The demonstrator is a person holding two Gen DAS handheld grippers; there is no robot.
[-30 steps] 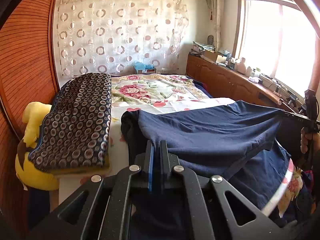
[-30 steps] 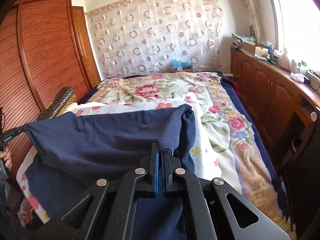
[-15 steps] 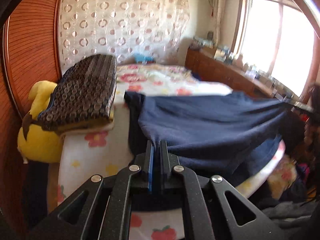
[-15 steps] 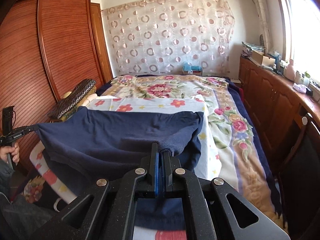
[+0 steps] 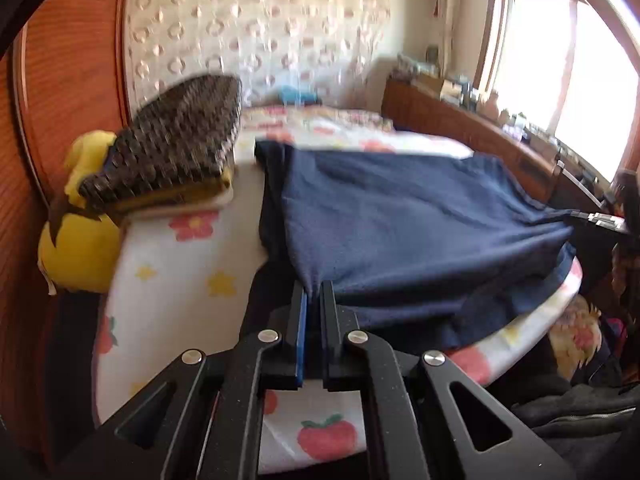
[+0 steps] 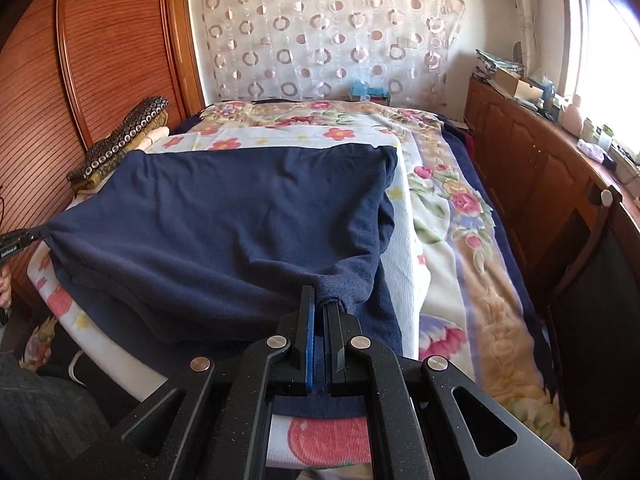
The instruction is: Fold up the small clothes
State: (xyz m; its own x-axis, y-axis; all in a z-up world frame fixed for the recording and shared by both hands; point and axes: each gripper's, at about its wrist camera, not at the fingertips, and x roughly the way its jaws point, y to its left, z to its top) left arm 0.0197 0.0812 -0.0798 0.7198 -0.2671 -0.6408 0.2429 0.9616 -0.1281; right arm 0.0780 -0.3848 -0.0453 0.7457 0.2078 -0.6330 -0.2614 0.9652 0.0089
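Note:
A navy blue garment [image 5: 404, 220] [image 6: 224, 216] is stretched over the near end of a bed. My left gripper [image 5: 314, 290] is shut on its near left corner. My right gripper [image 6: 318, 298] is shut on its near right corner, where the cloth bunches between the pads. The far fold lies on the white flowered sheet [image 6: 280, 136]. In the right wrist view the left gripper [image 6: 40, 232] shows at the left edge, clamped on the cloth. In the left wrist view the right gripper [image 5: 580, 216] shows at the right. A lower layer of the garment hangs over the bed's near edge.
A dark patterned folded cushion [image 5: 172, 148] lies on the bed's left side over a yellow plush toy [image 5: 80, 248]. A wooden wardrobe [image 6: 100, 60] is at left, a low wooden cabinet [image 6: 532, 168] with clutter under the window at right. A flowered blanket [image 6: 452, 208] covers the bed.
Both grippers have come down and back toward the near edge of the bed with the garment. Its upper layer now lies lower and flatter over the sheet.

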